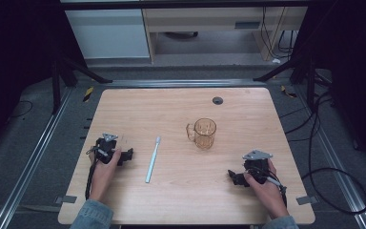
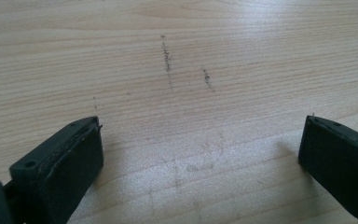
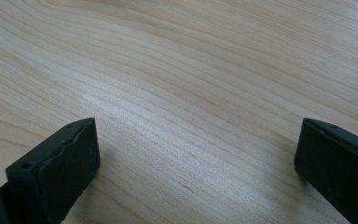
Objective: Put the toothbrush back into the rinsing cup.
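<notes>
**Both grippers rest wide apart on the wood, toothbrush and mug between them**

A pale wooden table (image 1: pixel 181 102) with rounded corners and fine, wavy grain carries two things. A slim white and pale blue plastic toothbrush (image 1: pixel 153 160) lies flat near the middle, its length running roughly from the near edge toward the far one, head end farther away. To its right, well apart from it, stands an upright amber-tinted clear mug (image 1: pixel 204 133) with a curved handle on its left side.

The left gripper (image 1: pixel 129 155), black and blocky, sits low on the table left of the toothbrush, near it but not touching. In the left gripper view its two flat, matte black jaws stand wide apart with nothing between them but bare wood marked by a few dark scuff lines (image 2: pixel 167 58).

The right gripper (image 1: pixel 232 175), topped by a grey three-cornered plate, sits near the table's right front, well clear of the mug. In the right gripper view its ribbed black jaws are likewise spread wide over smooth, sheened wood grain, holding nothing.

A small dark round grommet (image 1: pixel 218 100) is set into the table's far side.
</notes>
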{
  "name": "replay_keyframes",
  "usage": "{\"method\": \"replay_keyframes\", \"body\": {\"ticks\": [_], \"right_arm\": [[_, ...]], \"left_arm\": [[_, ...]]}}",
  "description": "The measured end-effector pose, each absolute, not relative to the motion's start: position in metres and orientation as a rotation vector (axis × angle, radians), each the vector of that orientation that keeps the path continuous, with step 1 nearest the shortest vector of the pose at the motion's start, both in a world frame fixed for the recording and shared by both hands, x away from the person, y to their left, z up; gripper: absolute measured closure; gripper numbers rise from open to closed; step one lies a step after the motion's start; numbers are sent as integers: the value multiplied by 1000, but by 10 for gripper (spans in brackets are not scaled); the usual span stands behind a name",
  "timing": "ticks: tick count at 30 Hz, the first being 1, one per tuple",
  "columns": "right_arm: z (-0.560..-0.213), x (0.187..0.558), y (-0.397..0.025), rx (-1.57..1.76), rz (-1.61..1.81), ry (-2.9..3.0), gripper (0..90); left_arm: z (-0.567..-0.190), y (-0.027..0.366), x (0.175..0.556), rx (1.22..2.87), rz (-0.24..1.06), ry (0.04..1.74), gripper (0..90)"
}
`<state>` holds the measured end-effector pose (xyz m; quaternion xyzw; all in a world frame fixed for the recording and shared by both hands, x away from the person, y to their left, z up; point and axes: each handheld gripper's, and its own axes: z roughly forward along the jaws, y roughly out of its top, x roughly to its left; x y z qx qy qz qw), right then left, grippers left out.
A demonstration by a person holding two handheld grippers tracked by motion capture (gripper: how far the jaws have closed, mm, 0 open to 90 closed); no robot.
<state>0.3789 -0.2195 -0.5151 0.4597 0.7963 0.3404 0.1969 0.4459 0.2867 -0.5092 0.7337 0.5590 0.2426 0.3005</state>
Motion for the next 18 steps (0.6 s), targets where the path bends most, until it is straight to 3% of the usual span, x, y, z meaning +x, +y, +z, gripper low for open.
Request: {"method": "replay_keyframes", "body": {"ticks": [13,18], "right_arm": [[-515,379,-219,1286,953,2230,4],[-515,379,-220,1286,953,2230,4]], "left_arm": [[-481,282,432,1903,648,1442,56],[-464,276,423,1893,713,1411,50]]}}
